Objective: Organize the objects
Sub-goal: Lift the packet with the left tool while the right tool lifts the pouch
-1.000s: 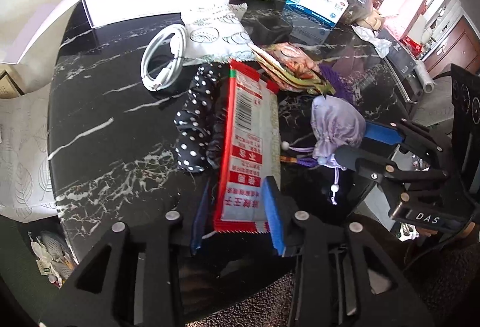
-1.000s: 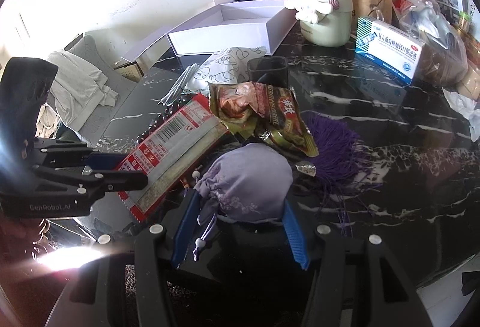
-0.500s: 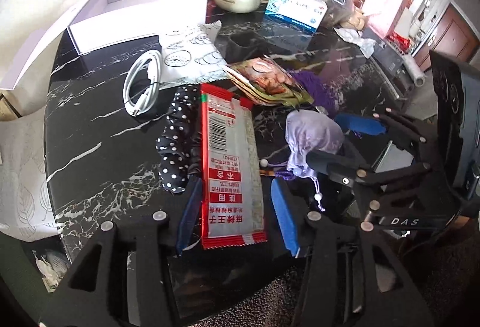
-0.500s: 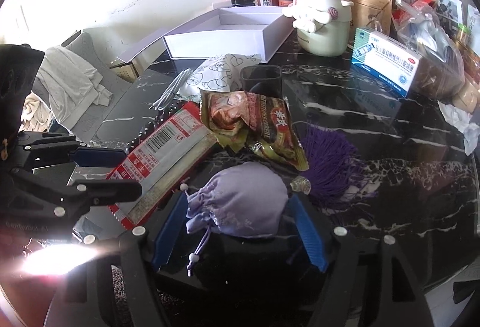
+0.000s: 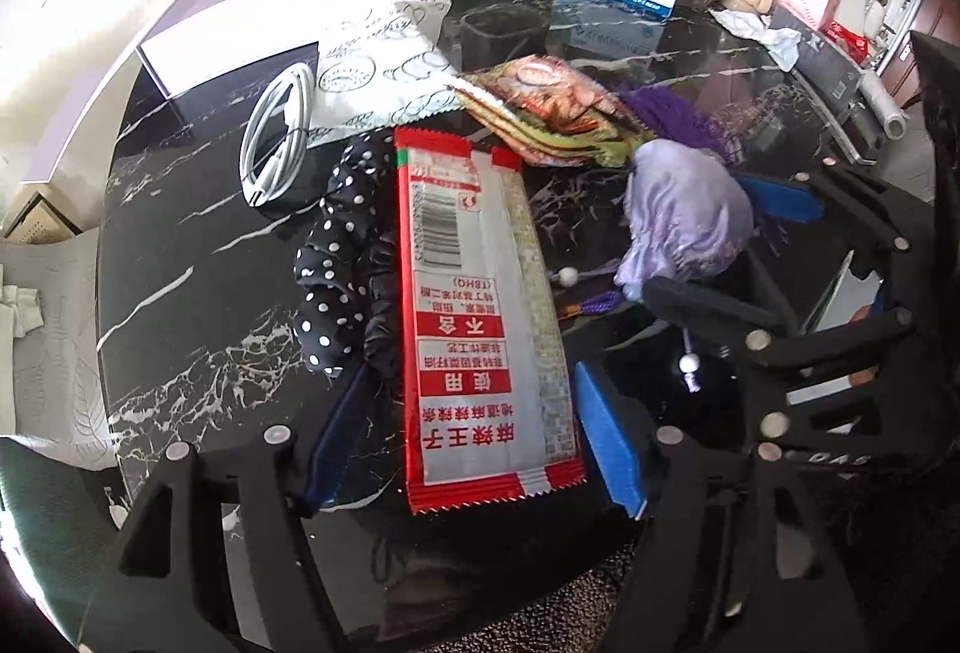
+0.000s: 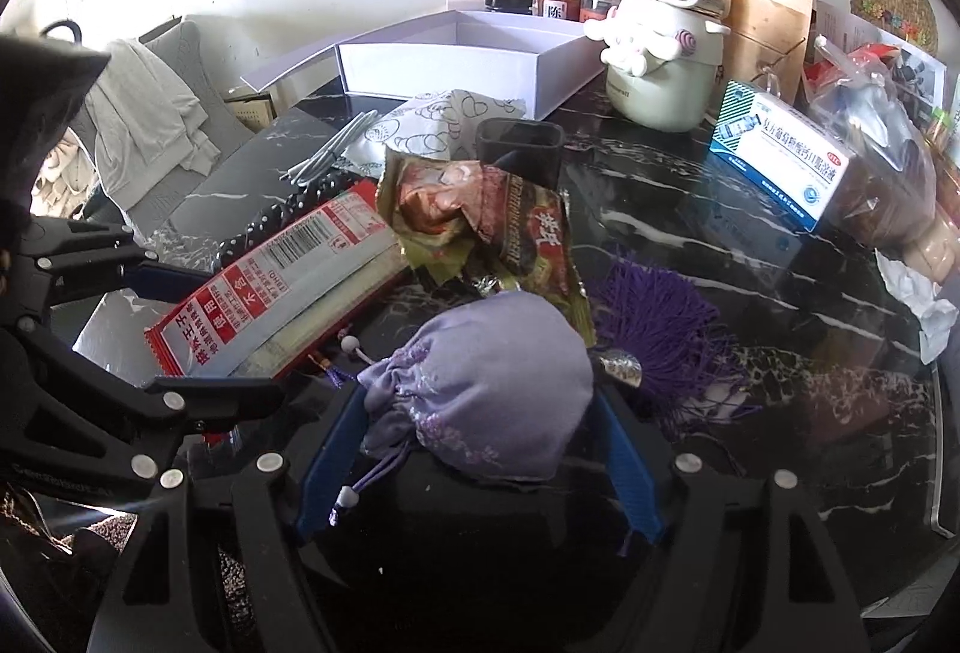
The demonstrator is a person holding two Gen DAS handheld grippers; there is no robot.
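Observation:
A long red and white snack packet (image 5: pixel 480 293) (image 6: pixel 282 287) lies flat on the black marble table (image 5: pixel 198 257). My left gripper (image 5: pixel 474 437) (image 6: pixel 198 335) straddles its near end; the jaws are opening and the blue pads stand off its edges. A lilac drawstring pouch (image 6: pixel 480 395) (image 5: pixel 684 221) rests on the table between the blue pads of my right gripper (image 6: pixel 480 467) (image 5: pixel 720 245). Those jaws are also opening, with small gaps to the pouch. A black polka-dot scrunchie (image 5: pixel 336 281) lies half under the packet's left side.
Beyond the packet lie a coiled white cable (image 5: pixel 276 137), a white patterned sachet (image 5: pixel 384 71), brown snack bags (image 6: pixel 480 215) and a purple tassel (image 6: pixel 660 317). An open white box (image 6: pixel 456 53), a cream jug (image 6: pixel 660 53), a medicine carton (image 6: pixel 780 161) and several jars crowd the back.
Both pairs of jaws have spread. The left let go of the snack packet and the right let go of the pouch; both now lie on the table. The left gripper moved in closer.

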